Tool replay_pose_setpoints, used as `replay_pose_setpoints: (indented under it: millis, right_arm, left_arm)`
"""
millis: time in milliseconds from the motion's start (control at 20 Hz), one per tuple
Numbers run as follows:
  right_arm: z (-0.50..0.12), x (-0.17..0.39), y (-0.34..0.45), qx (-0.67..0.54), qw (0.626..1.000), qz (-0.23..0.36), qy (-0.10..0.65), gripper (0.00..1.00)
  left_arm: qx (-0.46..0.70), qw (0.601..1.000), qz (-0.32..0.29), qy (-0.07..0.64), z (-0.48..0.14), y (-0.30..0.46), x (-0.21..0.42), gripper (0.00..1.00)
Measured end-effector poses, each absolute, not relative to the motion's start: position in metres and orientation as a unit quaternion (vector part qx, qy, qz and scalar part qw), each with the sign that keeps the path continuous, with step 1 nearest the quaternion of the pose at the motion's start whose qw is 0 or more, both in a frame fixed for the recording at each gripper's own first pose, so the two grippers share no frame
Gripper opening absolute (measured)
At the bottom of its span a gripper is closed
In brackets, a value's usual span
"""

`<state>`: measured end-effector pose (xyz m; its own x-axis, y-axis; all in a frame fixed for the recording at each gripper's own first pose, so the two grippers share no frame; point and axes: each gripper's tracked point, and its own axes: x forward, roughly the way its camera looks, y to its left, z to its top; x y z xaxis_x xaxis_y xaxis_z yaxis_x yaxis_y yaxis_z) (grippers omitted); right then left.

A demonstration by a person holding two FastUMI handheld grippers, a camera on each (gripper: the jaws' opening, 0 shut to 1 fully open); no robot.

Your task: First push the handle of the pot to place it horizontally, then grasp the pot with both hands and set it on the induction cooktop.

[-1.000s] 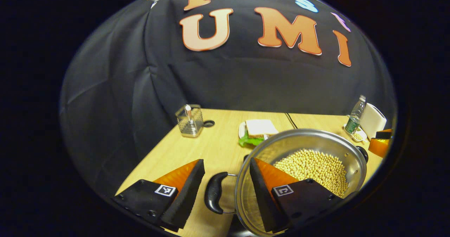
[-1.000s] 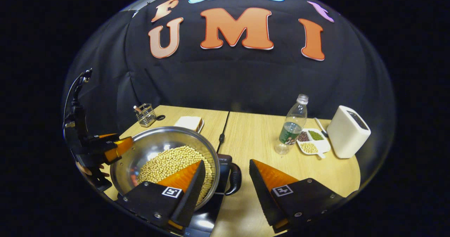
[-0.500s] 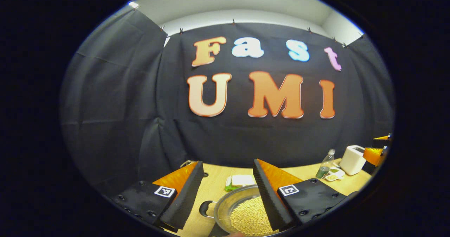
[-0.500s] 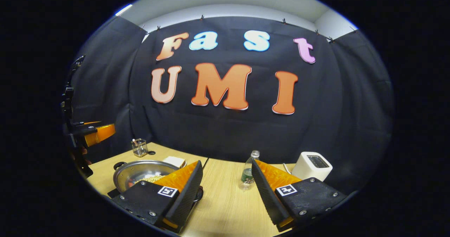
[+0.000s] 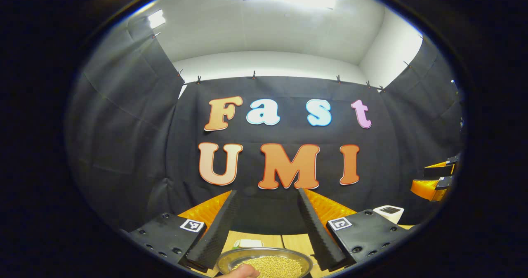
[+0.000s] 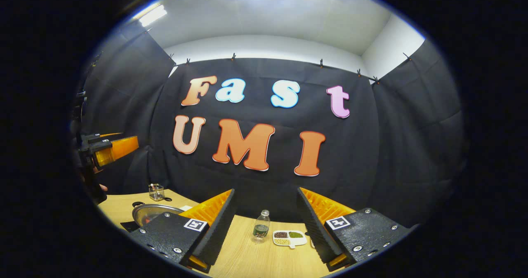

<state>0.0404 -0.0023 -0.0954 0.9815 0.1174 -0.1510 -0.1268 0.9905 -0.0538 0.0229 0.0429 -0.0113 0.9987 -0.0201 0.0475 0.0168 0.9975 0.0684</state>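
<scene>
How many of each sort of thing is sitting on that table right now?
Pot: 1
Plastic bottle: 1
Divided snack dish: 1
Wire holder: 1
White box-shaped appliance: 1
Plate of food: 1
Total: 6

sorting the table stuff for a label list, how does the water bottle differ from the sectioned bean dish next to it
In the right gripper view the water bottle stands upright and tall; the sectioned bean dish lies low and flat. The bottle is clear and capped; the dish is white and open, showing dark, green and pale contents in separate sections. Both rest on the wooden table, side by side.
</scene>
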Motion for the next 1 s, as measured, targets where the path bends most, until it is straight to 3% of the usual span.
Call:
replay_pose_setpoints:
  millis: [300, 500, 700, 750, 850, 900, 1000]
  right_arm:
    - [-0.068, 0.043, -0.021, -0.018, 0.997, 0.057, 0.049, 0.9]
    - [-0.082, 0.041, -0.03, -0.003, 0.996, 0.057, 0.065, 0.9]
    - [-0.085, 0.047, -0.038, -0.001, 0.997, 0.05, 0.063, 0.9]
    - [-0.085, 0.048, -0.037, 0.002, 0.997, 0.051, 0.062, 0.9]
    - [-0.086, 0.05, -0.037, 0.008, 0.997, 0.052, 0.063, 0.9]
    - [-0.084, 0.051, -0.038, 0.009, 0.997, 0.052, 0.06, 0.9]
    - [-0.079, 0.053, -0.037, 0.009, 0.997, 0.055, 0.051, 0.9]
  left_arm:
    - [0.009, 0.999, 0.041, -0.015, 0.012, 0.056, 0.01, 0.99]
    - [-0.006, 0.998, 0.063, -0.016, 0.02, 0.066, 0.008, 0.95]
    - [-0.017, 0.995, 0.092, -0.042, 0.032, 0.084, 0.003, 0.97]
    - [-0.016, 0.994, 0.097, -0.046, 0.034, 0.086, 0.003, 0.92]
    - [-0.013, 0.994, 0.098, -0.054, 0.036, 0.085, 0.002, 0.93]
    - [-0.014, 0.994, 0.094, -0.056, 0.037, 0.083, 0.002, 0.98]
    - [-0.011, 0.995, 0.087, -0.056, 0.036, 0.079, 0.002, 0.95]
